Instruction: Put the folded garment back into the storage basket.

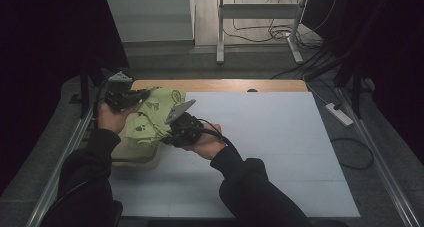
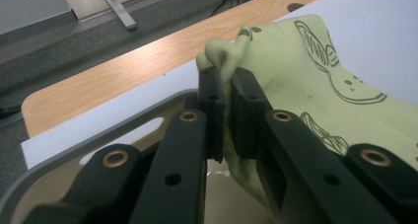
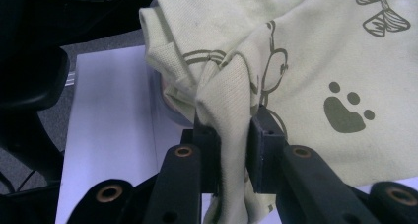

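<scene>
A pale green cloth [image 1: 152,112] printed with dark cartoon drawings hangs between my two grippers at the table's left side. My left gripper [image 1: 142,93] is shut on one bunched edge of the cloth [image 2: 296,71]; the fabric is pinched between its pads [image 2: 213,103]. My right gripper [image 1: 167,132] is shut on another fold of the cloth [image 3: 315,66], which bulges above its fingertips [image 3: 261,135]. The cloth is lifted over a beige tray [image 1: 135,157] and hides most of it.
A large white sheet [image 1: 270,142] covers the table, with a strip of bare wood [image 1: 220,85] at its far edge. The grey-rimmed tray [image 2: 98,140] lies under the left gripper. A power strip [image 1: 339,114] and cables lie on the floor at right.
</scene>
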Tool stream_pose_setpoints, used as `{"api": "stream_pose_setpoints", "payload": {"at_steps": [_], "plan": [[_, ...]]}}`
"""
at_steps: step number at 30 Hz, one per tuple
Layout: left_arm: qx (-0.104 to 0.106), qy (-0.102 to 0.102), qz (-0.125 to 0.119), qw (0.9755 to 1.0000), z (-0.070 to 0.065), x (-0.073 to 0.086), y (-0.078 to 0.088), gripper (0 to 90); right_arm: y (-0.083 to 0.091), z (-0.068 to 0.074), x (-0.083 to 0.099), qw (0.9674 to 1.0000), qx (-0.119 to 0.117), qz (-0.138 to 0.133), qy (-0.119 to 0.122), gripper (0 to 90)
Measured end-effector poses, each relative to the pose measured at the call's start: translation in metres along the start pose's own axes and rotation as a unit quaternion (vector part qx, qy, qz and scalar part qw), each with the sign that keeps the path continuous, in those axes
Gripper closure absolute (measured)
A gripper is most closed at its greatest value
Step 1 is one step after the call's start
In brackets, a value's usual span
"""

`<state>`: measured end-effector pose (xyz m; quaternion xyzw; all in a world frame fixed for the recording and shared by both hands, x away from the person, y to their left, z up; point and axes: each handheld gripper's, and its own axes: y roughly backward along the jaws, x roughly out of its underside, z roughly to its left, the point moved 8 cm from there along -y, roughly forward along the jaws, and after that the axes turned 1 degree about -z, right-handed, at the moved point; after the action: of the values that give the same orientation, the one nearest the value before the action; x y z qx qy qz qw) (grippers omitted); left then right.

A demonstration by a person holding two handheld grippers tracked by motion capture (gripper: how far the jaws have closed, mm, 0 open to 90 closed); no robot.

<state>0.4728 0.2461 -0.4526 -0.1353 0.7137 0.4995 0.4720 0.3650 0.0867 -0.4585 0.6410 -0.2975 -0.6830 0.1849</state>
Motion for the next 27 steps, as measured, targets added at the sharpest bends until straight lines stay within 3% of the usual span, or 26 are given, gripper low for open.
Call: {"api": "stream_pose_setpoints", "payload": {"at_steps": [27], "plan": [[-0.026, 0.032, 0.0, 0.9991, 0.048, 0.023, 0.027, 84.3, -0.049, 0.011, -0.036, 0.9998, -0.005, 0.009, 0.017, 77.2]]}}
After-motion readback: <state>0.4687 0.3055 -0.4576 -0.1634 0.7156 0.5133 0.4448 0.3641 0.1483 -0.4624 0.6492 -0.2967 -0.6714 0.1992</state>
